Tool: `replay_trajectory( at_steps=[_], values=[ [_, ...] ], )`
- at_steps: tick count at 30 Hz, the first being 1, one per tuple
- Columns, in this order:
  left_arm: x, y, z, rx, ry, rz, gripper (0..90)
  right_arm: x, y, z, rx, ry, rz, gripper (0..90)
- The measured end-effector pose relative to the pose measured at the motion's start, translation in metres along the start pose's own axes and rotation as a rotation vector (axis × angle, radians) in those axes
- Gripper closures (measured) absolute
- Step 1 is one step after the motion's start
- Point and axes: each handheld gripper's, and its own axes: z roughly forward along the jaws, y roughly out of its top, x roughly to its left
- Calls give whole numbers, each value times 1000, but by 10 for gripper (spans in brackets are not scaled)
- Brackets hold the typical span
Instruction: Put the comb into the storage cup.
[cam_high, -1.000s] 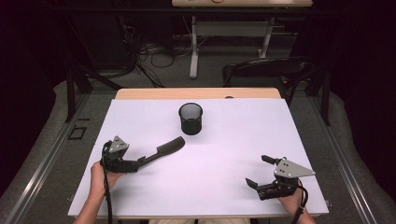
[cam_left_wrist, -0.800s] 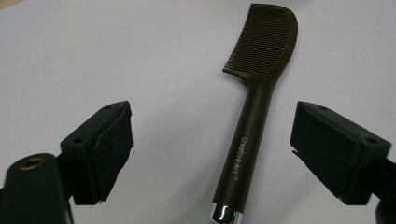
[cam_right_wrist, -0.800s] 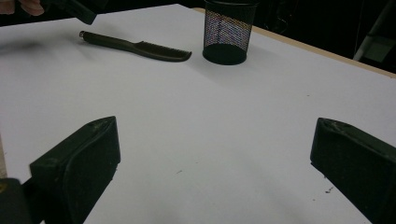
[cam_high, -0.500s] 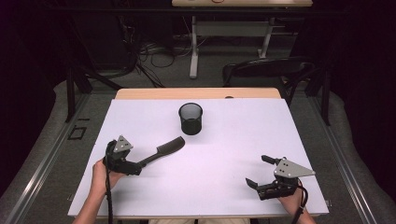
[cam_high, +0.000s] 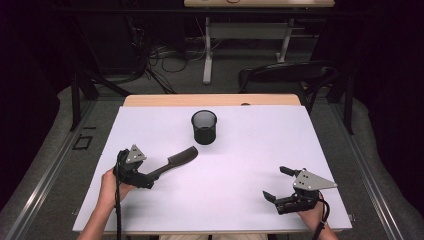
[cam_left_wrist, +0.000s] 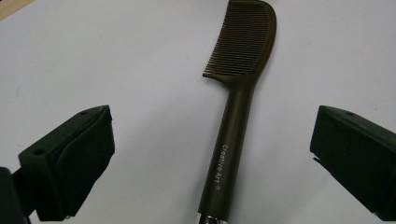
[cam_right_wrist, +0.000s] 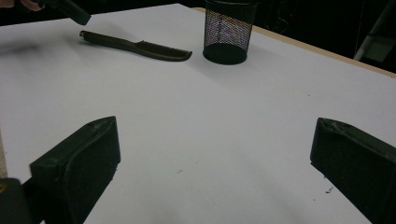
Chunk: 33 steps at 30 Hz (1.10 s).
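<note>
A white tabletop (cam_high: 240, 150) fills the middle of the scene, brightly and evenly lit, with a strip of pale wood (cam_high: 210, 100) showing along its far edge. The room around it is dark, almost black at the left, right and far sides. Grey floor (cam_high: 45, 150) runs along both sides of the tabletop, with a pale rail (cam_high: 50, 175) at the left and another at the right. A black chair (cam_high: 280, 75) stands just beyond the far right corner. Farther back, a white-legged desk (cam_high: 250, 30) with a light wooden top stands over a tangle of dark cables (cam_high: 160, 60) on the floor.
</note>
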Motion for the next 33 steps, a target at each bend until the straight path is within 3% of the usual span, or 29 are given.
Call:
replay_trajectory(
  at_steps=[9,28,33],
  values=[
    [-4,6,1,23,2,58,2,0,0,0,0,2,-2,13],
    [-4,14,1,43,-25,99,7,0,0,1,7,6,2,13],
    [-5,16,4,67,-36,114,9,-1,0,2,2,9,5,13]
  ],
)
